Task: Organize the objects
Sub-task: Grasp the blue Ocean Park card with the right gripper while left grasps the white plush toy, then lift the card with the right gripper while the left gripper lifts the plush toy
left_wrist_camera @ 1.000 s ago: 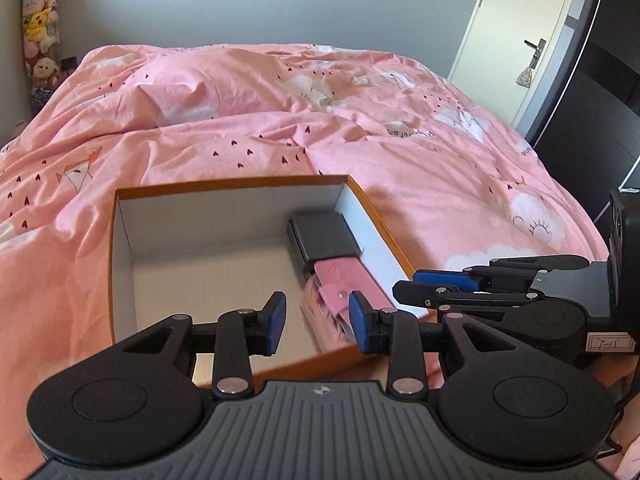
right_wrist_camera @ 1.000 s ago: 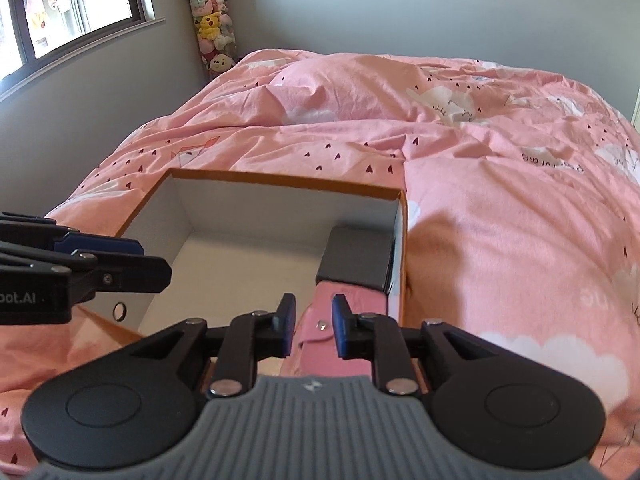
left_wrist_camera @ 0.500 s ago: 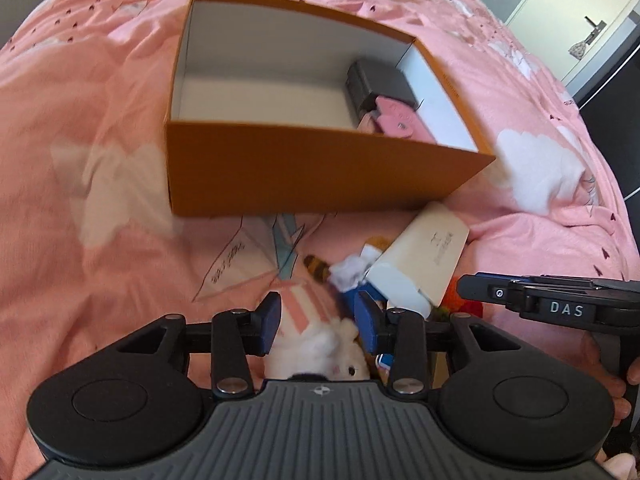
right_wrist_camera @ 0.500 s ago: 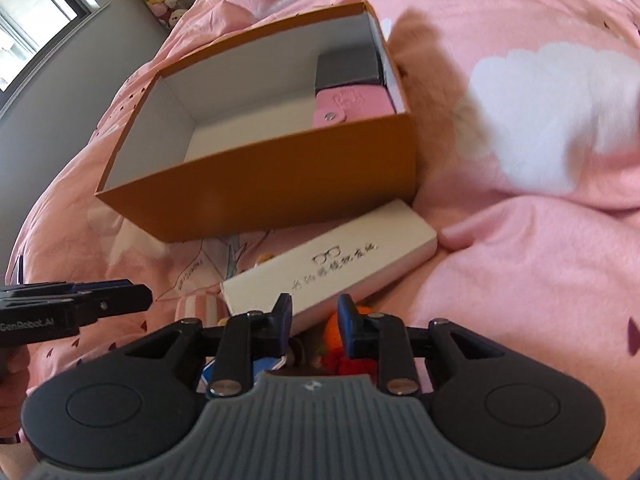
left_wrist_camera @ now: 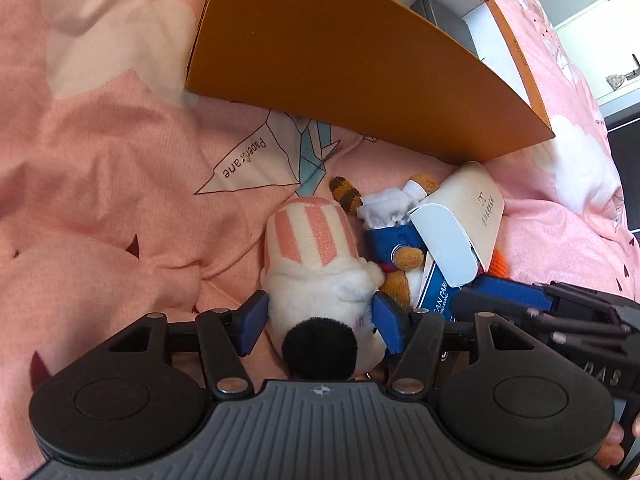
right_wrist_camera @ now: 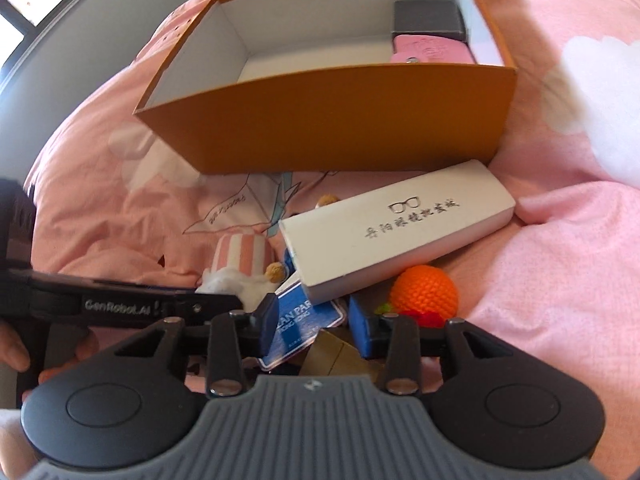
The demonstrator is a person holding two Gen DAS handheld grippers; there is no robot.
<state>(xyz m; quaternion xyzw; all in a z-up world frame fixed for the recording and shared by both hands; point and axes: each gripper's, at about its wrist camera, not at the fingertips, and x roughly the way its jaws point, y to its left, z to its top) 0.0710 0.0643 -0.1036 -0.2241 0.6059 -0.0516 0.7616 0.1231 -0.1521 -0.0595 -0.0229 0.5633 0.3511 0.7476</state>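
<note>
Left tool point(left_wrist_camera: 316, 322) is spread around striped plush point(left_wrist_camera: 316, 268), not clenched; right tool point(right_wrist_camera: 314, 326) is released over blue tag point(right_wrist_camera: 300, 320), for boxing point(right_wrist_camera: 332, 120).

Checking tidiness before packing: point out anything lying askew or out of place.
The white glasses case lies tilted across a jumble beside the orange box, propped on a blue tag and toys; only a grey case and pink pouch are boxed.

Bright daylight falls on the pink bed point(right_wrist_camera: 560, 280); the orange box point(right_wrist_camera: 340, 120) casts a soft shadow. Fisheye bending curves the edges, and the right view is slightly blurred.
</note>
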